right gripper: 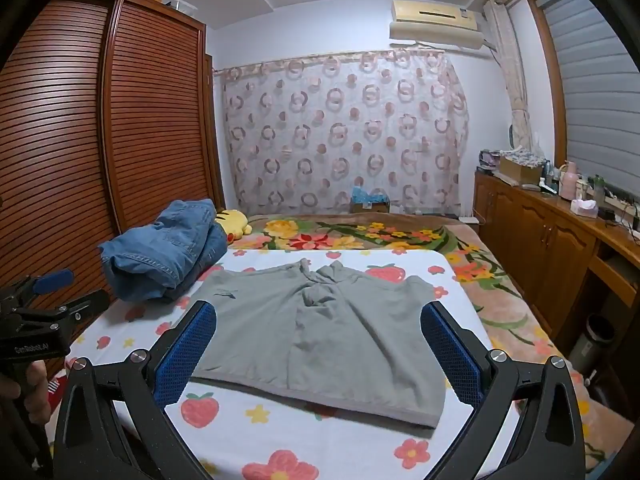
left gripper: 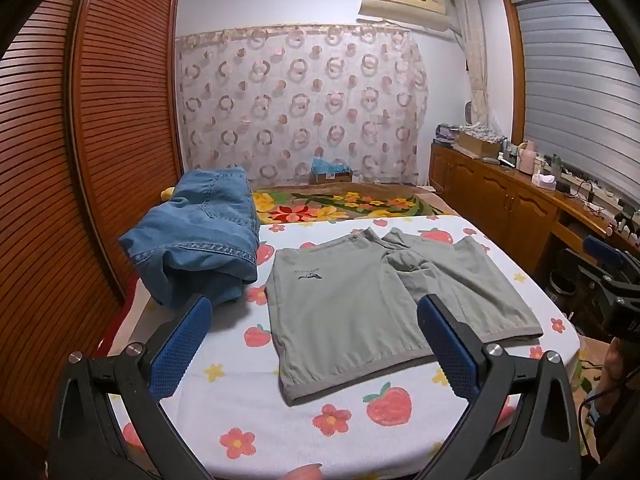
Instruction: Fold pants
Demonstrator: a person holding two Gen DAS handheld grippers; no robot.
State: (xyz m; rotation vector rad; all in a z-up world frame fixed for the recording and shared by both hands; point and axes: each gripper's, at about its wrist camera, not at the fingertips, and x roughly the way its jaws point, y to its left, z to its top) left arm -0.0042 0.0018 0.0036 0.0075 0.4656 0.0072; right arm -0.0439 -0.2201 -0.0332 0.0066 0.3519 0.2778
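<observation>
Nearest, left claw (left gripper: 314, 338): fingers spread wide, holding nothing, hovering above the sheet at the near edge of the bed.
Right claw (right gripper: 318, 344): likewise spread wide and empty, hovering over the near hem of the shorts.
Sheet (left gripper: 280, 420): white with strawberries and flowers, covering the near part of the bed.
Shorts (left gripper: 360, 300): grey, lying flat on the sheet, hems near, waistband far.
Jeans (left gripper: 200, 236): blue, heaped at far left, just beside the shorts.
Blanket (left gripper: 340, 202): floral, beyond the sheet.
Curtain (left gripper: 300, 104): ring-patterned, on the far wall.

Jeans heap (left gripper: 200, 240) crowds the shorts' (left gripper: 352, 312) left; right side open.
</observation>
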